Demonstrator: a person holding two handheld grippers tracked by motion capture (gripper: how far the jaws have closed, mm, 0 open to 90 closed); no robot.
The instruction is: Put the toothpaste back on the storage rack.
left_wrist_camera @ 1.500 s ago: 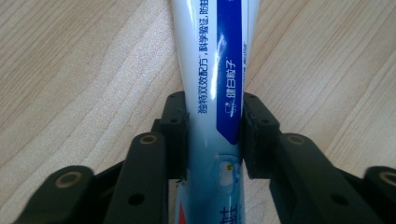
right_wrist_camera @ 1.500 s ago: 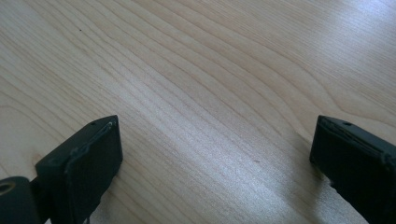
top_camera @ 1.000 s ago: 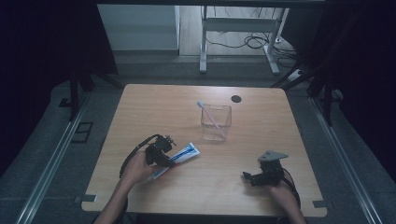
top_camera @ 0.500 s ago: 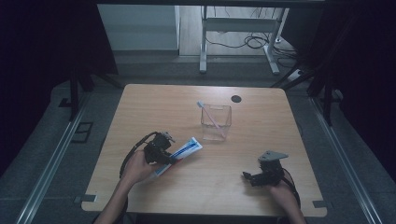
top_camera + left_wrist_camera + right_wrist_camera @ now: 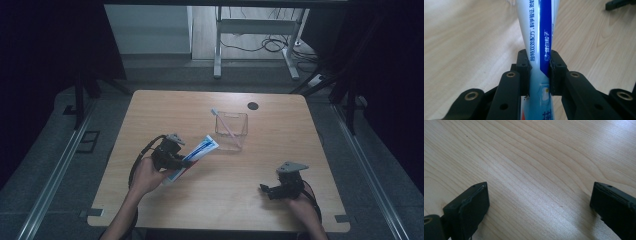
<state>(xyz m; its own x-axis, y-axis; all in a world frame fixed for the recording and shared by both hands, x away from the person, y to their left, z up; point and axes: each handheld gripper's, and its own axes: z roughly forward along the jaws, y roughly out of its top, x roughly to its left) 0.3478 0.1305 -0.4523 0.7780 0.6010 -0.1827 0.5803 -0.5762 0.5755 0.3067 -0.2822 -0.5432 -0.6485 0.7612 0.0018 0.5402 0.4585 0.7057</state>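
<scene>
A white and blue toothpaste tube [image 5: 199, 150] is held off the table at the left, its cap end pointing toward the clear plastic cup [image 5: 231, 131]. My left gripper [image 5: 176, 159] is shut on the tube; in the left gripper view the tube [image 5: 539, 37] runs up between the two pads, squeezed at the middle. The cup stands at the table's centre with a pink-handled toothbrush [image 5: 226, 123] leaning inside it. My right gripper [image 5: 265, 189] rests low near the front right, open, and its fingertips [image 5: 472, 205] stand far apart over bare wood with nothing between them.
The wooden table [image 5: 150, 115] has a round black grommet [image 5: 253, 105] near its far edge. A metal desk frame and cables [image 5: 260, 42] stand on the floor beyond. Dark curtains flank both sides.
My left gripper has lifted the toothpaste tube and carried it right, toward the cup. The right gripper has not moved.
</scene>
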